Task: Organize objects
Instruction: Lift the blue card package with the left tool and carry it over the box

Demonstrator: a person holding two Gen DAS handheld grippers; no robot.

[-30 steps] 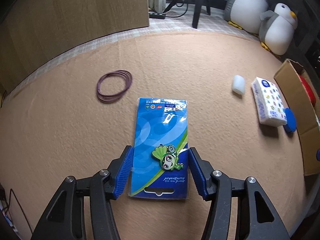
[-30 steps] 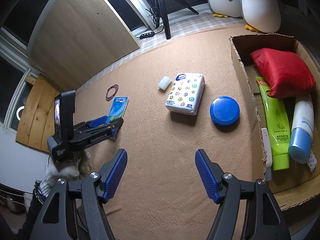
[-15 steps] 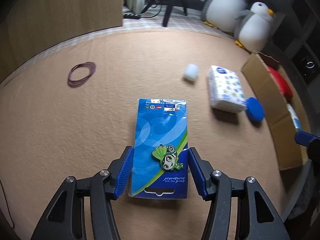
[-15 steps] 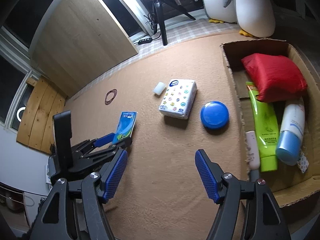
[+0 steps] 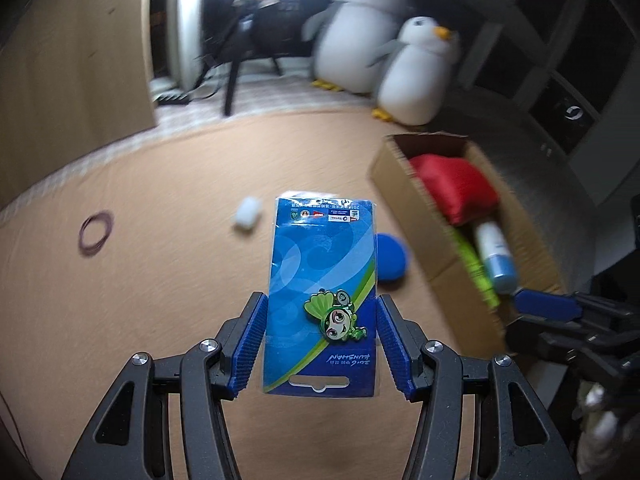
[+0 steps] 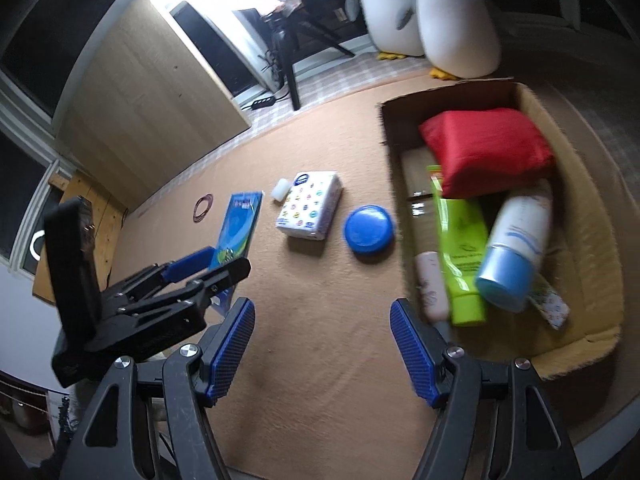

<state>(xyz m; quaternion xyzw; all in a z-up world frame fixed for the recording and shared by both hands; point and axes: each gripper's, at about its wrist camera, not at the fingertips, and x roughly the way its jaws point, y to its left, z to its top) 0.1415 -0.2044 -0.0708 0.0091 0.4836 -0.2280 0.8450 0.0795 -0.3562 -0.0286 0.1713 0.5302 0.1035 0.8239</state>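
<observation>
left claw (image 5: 320,344) clamped on a blue card packet (image 5: 322,280) held flat between its blue pads, raised off the worktop, right claw (image 6: 322,350) spread wide with nothing between its pads, left claw ahead-left of it

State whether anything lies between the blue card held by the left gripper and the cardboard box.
The blue card is clamped in the left gripper, lifted off the mat. Between it and the cardboard box only the blue disc lies flat on the mat; nothing visible blocks a raised path.
</observation>
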